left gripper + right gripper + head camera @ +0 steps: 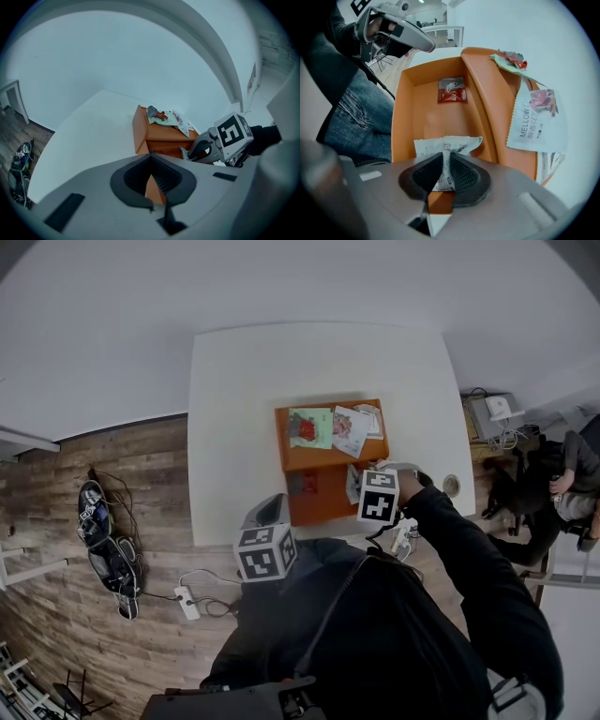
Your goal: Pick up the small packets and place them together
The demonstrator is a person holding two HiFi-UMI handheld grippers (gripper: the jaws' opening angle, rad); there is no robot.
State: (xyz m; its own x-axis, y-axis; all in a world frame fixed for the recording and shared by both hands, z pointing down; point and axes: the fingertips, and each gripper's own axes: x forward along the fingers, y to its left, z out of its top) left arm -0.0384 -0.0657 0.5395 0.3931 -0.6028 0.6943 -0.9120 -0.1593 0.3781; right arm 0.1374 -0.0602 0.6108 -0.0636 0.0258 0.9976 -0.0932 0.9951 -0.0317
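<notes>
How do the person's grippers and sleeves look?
The left gripper and right gripper are grey, with dark ribbed pads. Each bears a white cube with black square markers. The sleeves are black.

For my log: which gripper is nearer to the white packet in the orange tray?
Right. The right gripper pinches the white packet; the left gripper hangs apart, by the tray's near corner.

Left gripper [150,158]: jaws together, empty, angled downward.
Right gripper [446,161]: pointing straight down, jaws pinching small white packet [449,143].
</notes>
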